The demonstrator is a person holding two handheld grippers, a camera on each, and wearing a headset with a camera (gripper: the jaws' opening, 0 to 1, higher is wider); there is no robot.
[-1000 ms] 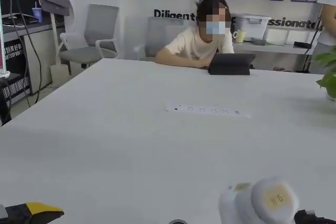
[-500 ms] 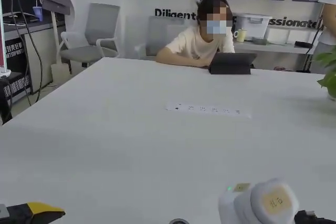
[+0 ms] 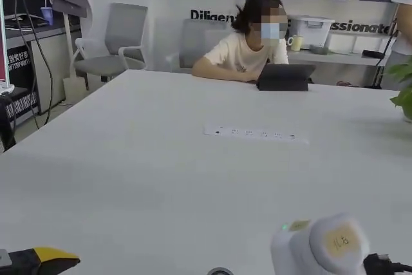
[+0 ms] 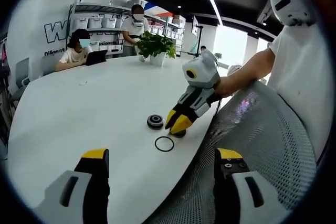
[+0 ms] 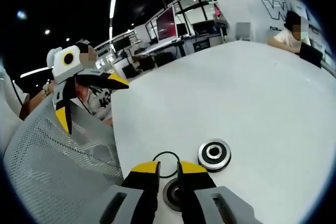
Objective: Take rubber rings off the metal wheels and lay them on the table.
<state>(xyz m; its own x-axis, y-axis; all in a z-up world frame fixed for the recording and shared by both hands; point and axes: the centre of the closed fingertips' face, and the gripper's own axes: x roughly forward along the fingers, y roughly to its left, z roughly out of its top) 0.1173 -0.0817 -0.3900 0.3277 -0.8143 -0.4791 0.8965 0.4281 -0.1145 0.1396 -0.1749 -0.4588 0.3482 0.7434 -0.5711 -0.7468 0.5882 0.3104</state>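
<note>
Two metal wheels lie near the table's front edge. One wheel still wears its black rubber ring. The other wheel lies right under my right gripper, whose yellow-tipped jaws stand almost together over it; I cannot tell whether they pinch anything. A loose black rubber ring lies flat on the table beside that wheel. My left gripper hangs wide open off the table's edge with nothing between its jaws, its fingertip at the head view's bottom left. The right gripper points down at the wheels.
A white power strip lies mid-table. A person sits at the far side behind a dark tablet. A potted plant stands far right. A grey mesh chair back is close below the grippers.
In the head view the right gripper's white body has edged slightly to the right. Nothing else on the table has moved.
</note>
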